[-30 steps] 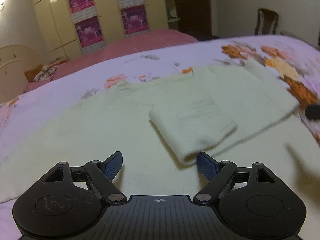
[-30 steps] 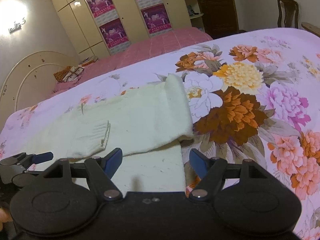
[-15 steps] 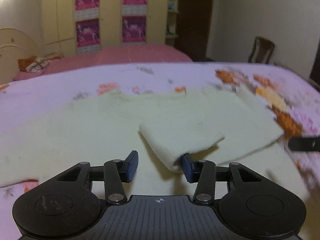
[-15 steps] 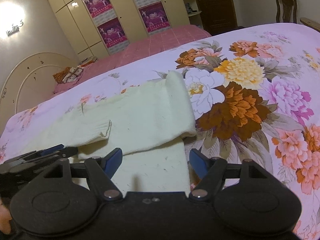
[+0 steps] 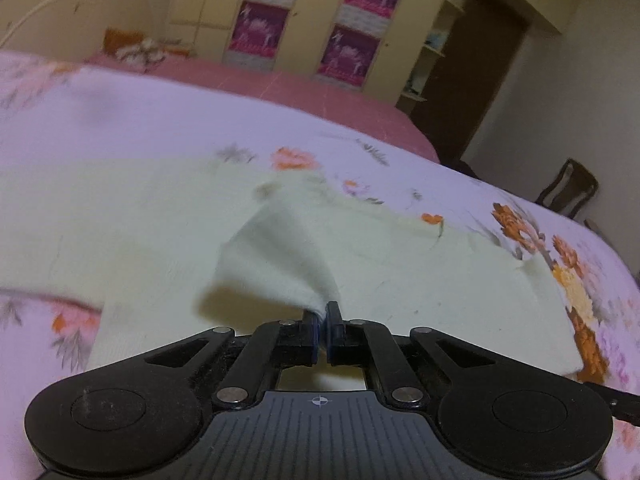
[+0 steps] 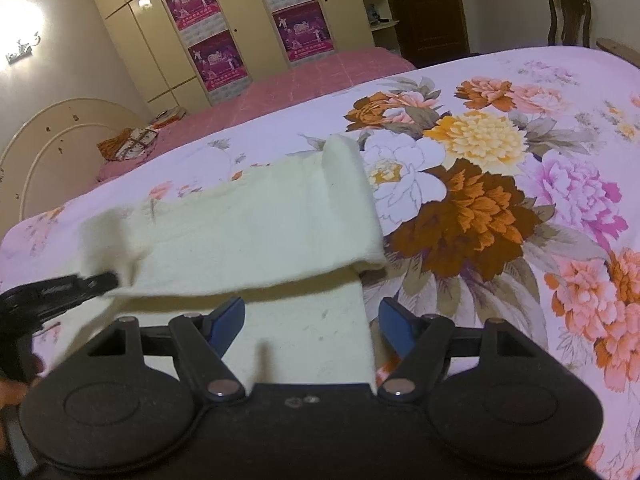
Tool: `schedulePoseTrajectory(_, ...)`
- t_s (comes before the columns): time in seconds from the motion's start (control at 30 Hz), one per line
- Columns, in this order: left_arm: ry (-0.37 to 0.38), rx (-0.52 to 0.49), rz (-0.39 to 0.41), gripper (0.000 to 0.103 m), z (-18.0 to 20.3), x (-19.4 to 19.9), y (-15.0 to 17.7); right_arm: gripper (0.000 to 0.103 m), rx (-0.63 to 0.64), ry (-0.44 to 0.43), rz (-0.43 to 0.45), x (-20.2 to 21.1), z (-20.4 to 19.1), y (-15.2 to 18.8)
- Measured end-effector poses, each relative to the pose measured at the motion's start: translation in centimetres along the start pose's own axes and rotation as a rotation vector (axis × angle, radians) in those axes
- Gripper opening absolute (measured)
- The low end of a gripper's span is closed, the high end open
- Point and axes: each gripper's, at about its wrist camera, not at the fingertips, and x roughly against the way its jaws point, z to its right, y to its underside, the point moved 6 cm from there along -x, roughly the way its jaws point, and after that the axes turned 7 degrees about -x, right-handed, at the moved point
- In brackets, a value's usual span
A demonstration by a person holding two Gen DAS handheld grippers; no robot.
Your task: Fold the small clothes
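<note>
Garment: cream sweater point(image 6: 256, 216) lies flat on the floral bed point(image 6: 520, 208).
Left gripper point(image 5: 322, 312): clamped on the sleeve cuff point(image 5: 280, 272), lifted.
Right gripper point(image 6: 312, 316): wide apart, empty (hovering over the hem).
Advice: carry the cuff low and across, keeping the sleeve's fold smooth.

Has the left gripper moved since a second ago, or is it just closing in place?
Yes. In the right wrist view the left gripper has pushed rightward over the bedspread, and its jaws are now shut on the sweater cuff.
</note>
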Motion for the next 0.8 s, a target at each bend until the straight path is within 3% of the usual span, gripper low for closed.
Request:
schedulePoseTrajectory(0.17,-0.001,0.043,0.054,0.004,-0.9,0.7,-0.9,0.073,-0.003,0.028,-0.006,-1.5,0.5,-0.8)
schedulePoseTrajectory(0.3,-0.028,0.044,0.107,0.004,-1.7,1.3,-2.7,0.068,0.092,0.079,-0.001,-2.9,-0.2,-0.6)
schedulePoseTrajectory(0.37,-0.055,0.055,0.117,0.004,-2.7,1.5,-2.9,0.045,0.117,0.069,-0.001,-3.5,-0.7,-0.8)
schedulePoseTrajectory(0.4,-0.068,0.061,0.113,0.004,-3.6,1.7,-2.9,0.039,0.11,0.06,0.004,-3.8,-0.8,-1.0)
schedulePoseTrajectory(0.5,-0.092,0.045,0.071,0.004,-4.4,0.8,-2.0,0.03,0.063,0.049,0.029,-4.2,-0.5,-1.7)
schedulePoseTrajectory(0.57,-0.108,0.007,0.033,0.004,-4.4,-0.3,-1.0,0.002,0.044,0.09,0.055,-4.1,0.3,-2.2)
schedulePoseTrajectory(0.67,-0.127,-0.018,0.025,0.004,-4.7,-0.8,-0.3,0.001,-0.022,0.165,0.025,-4.3,3.0,-2.0)
schedulePoseTrajectory(0.73,-0.148,-0.038,0.03,0.006,-4.9,-0.2,-0.4,0.002,-0.055,0.113,0.004,-3.9,3.7,-1.8)
schedulePoseTrajectory(0.8,-0.176,-0.034,0.028,0.025,-5.5,0.7,-0.6,0.02,-0.078,0.067,0.008,-3.3,3.4,-2.3)
